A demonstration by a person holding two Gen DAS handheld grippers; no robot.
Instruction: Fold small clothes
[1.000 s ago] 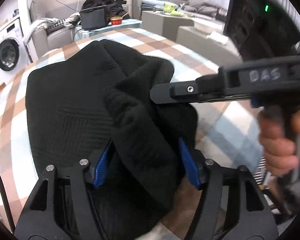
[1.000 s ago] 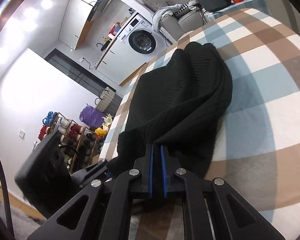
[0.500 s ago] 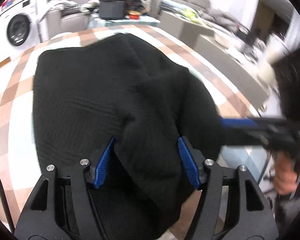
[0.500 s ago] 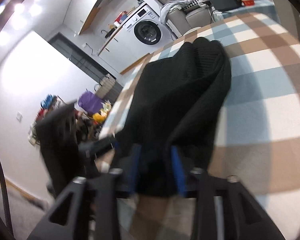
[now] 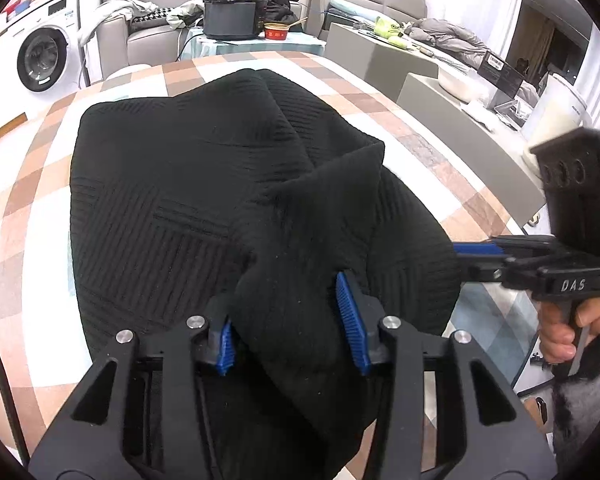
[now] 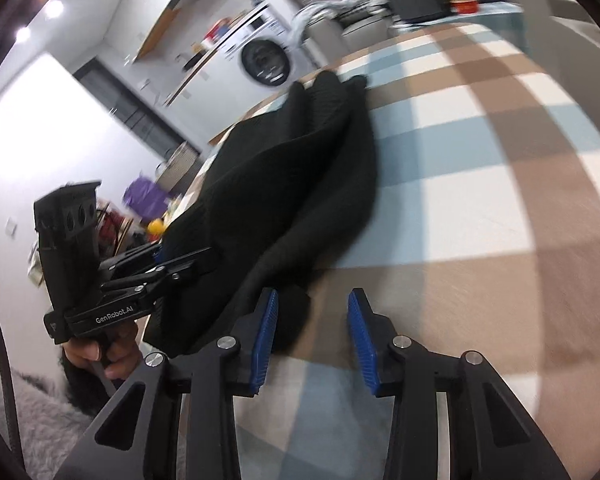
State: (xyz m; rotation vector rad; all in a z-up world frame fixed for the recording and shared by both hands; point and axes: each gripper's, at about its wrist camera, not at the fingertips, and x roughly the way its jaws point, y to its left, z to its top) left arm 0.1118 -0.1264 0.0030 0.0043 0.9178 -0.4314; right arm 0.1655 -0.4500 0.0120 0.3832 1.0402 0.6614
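1. My left claw [image 5: 290, 316] is closing round a raised fold of the black knit [image 5: 188, 200], pads not yet pinching.
2. Right claw [image 6: 312, 334], closing on nothing, sits just right of the knit's near end; its length runs away across the checked worktop [image 6: 480, 168].

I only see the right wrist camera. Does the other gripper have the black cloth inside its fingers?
Observer: Yes. The left wrist view shows a fold of the cloth between the left gripper's pads. Its jaws are closing but not pinching yet.
Child: Is the rest of the cloth all bunched up?
Observer: No. On that side it lies spread wide and flat on the table.
Child: Is anything sitting on the flat part?
Observer: Nothing. Only the raised fold crosses it.
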